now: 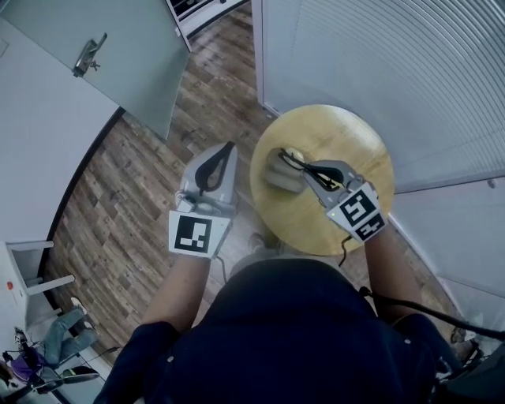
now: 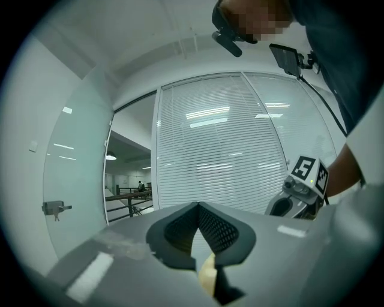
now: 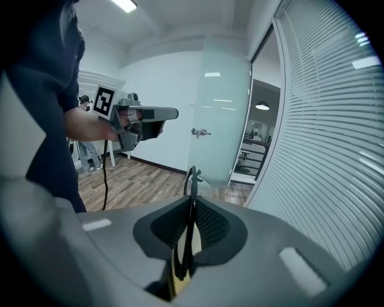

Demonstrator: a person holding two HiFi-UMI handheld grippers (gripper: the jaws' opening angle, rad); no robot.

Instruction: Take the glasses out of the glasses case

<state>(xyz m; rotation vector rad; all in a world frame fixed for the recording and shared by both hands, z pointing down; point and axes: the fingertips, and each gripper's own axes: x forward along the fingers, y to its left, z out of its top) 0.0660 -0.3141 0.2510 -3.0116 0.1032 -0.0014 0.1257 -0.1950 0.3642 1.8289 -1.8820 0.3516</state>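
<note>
Nearly done: right claw (image 1: 308, 170) pinches the glasses (image 1: 289, 161) just above the case (image 1: 281, 178) on the desk (image 1: 343, 130), left claw (image 1: 229, 147) pressed together, empty.

Reference: round wooden table (image 1: 339, 134). Under it and out to its left, brown wood-plank floor (image 1: 142, 181). Behind and right of it, white slatted blinds (image 1: 379, 63). Far left of it, frosted glass door (image 1: 142, 79) with lever handle (image 1: 89, 55). Ceiling strip light (image 3: 126, 5) lit.
</note>
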